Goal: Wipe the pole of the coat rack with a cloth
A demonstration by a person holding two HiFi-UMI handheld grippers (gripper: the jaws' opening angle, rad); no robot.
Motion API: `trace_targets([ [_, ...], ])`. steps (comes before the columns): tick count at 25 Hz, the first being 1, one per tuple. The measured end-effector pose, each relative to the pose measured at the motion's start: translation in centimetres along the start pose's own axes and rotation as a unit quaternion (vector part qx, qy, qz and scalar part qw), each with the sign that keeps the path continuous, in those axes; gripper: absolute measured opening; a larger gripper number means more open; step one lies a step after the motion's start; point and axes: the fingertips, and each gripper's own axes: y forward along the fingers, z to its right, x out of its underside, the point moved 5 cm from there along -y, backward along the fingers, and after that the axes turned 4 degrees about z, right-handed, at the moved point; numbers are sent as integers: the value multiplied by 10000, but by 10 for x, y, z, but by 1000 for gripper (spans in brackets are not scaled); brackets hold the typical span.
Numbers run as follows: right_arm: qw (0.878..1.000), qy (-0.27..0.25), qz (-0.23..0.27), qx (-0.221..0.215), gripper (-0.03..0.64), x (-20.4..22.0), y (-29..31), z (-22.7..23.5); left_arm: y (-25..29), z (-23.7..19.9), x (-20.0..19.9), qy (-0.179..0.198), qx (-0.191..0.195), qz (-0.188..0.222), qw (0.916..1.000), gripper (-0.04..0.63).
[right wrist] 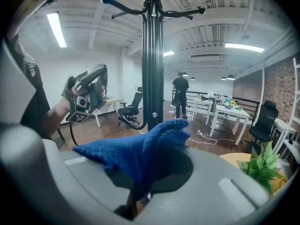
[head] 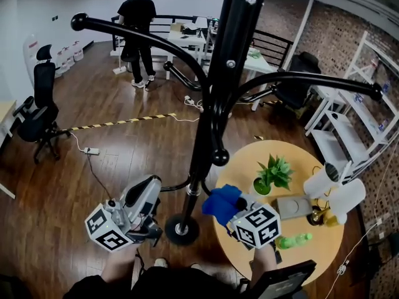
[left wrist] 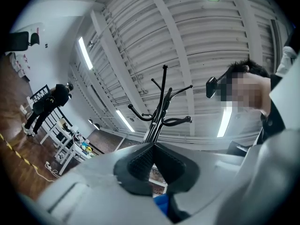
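Coat rack pole, black, upright on a round base on dark wooden floor. Blue cloth just right of the pole, low down near the base, pinched in the closed jaws of the right hand-held gripper. Left hand-held gripper left of the pole's base, jaws pressed together on nothing, aimed up at the hooks. Round wooden bench right of the pole, with a potted plant. Brick wall further right. Beyond the pole, white desks and a standing person; black office chair far left.
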Motion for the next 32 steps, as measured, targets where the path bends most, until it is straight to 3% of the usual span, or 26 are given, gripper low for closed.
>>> trace_targets([
  [4,9979,-173,408,473,20,-14,23,10,-10,-1,-12,127,-74,77,9999,0],
  [7,9944,-47,996,349,20,-39,29,6,-21,-4,-22,228,-198,139,9994,0],
  [11,9771,89,2073,471,20,-88,10,4,-31,-1,-34,378,-284,226,9986,0],
  [14,9473,9,3138,643,20,-147,-21,3,-34,2,-43,469,-273,289,9981,0],
  [17,9064,-347,4095,976,20,-210,-52,3,-36,4,-50,509,-227,356,9978,0],
  [21,8622,-578,4923,1047,20,-271,-91,-3,-37,10,-57,600,-159,451,9971,0],
  [26,8217,-755,5488,1335,20,-288,-159,0,-36,13,-56,665,-95,502,9965,0],
  [30,7726,-116,6259,1065,20,-284,-225,5,-26,19,-49,570,57,484,9972,0],
  [32,7573,198,6466,897,20,-284,-244,8,-20,23,-45,513,153,462,9975,0],
])
